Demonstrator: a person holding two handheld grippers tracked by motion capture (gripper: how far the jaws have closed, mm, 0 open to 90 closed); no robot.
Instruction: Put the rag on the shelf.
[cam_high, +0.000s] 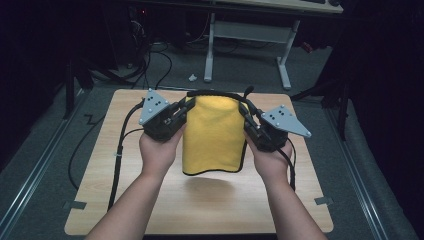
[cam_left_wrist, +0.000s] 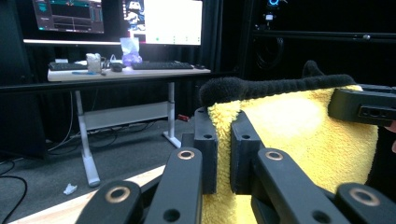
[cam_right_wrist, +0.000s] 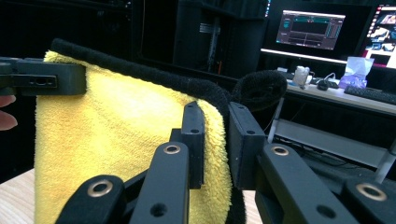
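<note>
Right now I have a yellow towel (cam_high: 214, 135) with a black edge hanging in the air above the wooden table (cam_high: 200, 200), its lower hem clear of the top and casting a shadow below. My left gripper (cam_high: 183, 111) pinches the towel's upper left corner, jaws closed narrow on the cloth; in the left gripper view the yellow pile (cam_left_wrist: 224, 140) is squeezed between the two black jaws. My right gripper (cam_high: 246, 116) clamps the upper right corner the same way, cloth (cam_right_wrist: 215, 140) pressed between its jaws. Both hands, left (cam_high: 159, 152) and right (cam_high: 272, 162), are raised level with each other, forearms coming up from the bottom, grippers pointing inward at the towel. Beyond the table stands a desk (cam_left_wrist: 128, 72) with monitors (cam_left_wrist: 116, 18); the room around it is too dark to make out.
</note>
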